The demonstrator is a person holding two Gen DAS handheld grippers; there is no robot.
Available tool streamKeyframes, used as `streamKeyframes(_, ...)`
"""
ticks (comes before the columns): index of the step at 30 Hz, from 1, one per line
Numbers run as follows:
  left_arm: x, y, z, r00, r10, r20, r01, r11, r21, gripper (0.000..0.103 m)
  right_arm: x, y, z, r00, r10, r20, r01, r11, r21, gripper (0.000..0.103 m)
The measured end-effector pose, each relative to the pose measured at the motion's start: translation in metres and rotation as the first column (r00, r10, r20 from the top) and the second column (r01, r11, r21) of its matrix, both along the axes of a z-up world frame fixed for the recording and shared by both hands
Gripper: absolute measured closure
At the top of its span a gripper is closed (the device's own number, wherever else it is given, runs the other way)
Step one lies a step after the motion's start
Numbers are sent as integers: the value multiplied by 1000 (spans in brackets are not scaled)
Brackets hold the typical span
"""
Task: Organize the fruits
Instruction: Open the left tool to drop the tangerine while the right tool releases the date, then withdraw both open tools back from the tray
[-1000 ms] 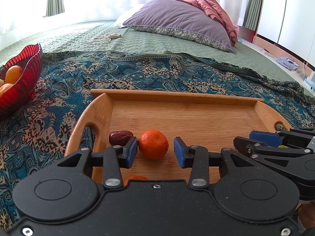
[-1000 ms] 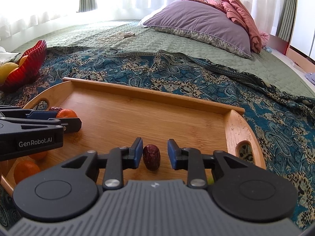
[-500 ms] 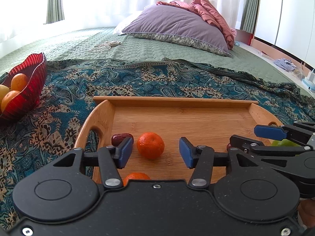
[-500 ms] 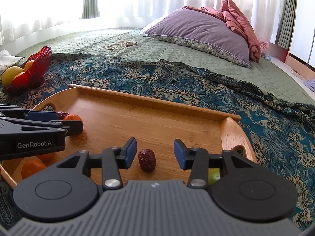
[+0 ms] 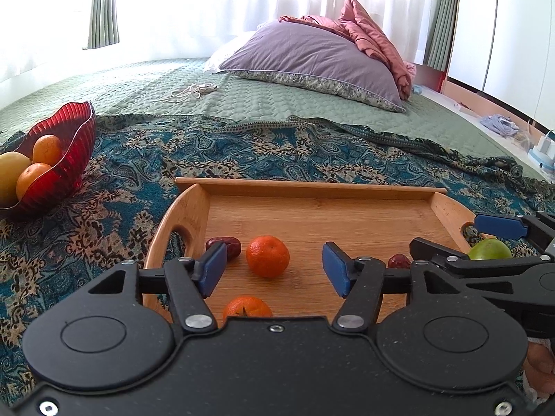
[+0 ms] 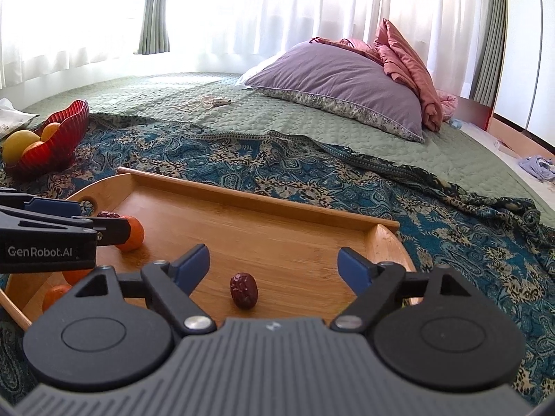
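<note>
Both jaws just opened, fruit released. Left hand-held gripper (image 5: 274, 268) open – tangerine (image 5: 267, 256) rests free on tray (image 5: 312, 185), centre frame. Right hand-held gripper (image 6: 274, 263) wide open – red date (image 6: 244, 290) lies loose, lower centre. Likely placements done; red bowl (image 5: 74, 138) at left edge holds more fruit.

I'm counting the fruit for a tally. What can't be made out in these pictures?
- Near orange, left view: lower half behind the left gripper's body.
- Green fruit, left view: partly behind the right gripper.
- Bowl: cut by the edge; wall hides its contents.
</note>
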State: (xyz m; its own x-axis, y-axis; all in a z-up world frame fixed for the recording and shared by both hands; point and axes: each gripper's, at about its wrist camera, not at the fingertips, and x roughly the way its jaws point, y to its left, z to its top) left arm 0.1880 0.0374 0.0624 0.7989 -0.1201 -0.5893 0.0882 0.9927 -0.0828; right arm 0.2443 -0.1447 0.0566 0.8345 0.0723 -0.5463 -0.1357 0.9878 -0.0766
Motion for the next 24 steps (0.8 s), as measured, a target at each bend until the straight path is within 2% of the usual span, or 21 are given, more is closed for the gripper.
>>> streamKeyframes(4, -7, 1, 1, 1000, 3, 4, -3, 1000, -1, 43, -4, -5, 1, 1000, -12, 4, 12, 1000, 13, 10)
streamKeyframes(8, -15, 1, 5, 1000, 3, 21, -3, 1000, -6, 35, -11, -9, 0, 999, -37, 27, 36, 999, 15, 9)
streamKeyframes(15, -31, -2, 11, 999, -3, 40, 3, 1000, -4, 33, -23, -18, 4, 996, -55, 63, 52, 997, 48, 5)
streamKeyframes(24, -50, -4, 16, 998, 3, 63, -3, 1000, -1, 27, -42, -16, 7, 993, -42, 112, 40, 999, 19, 0)
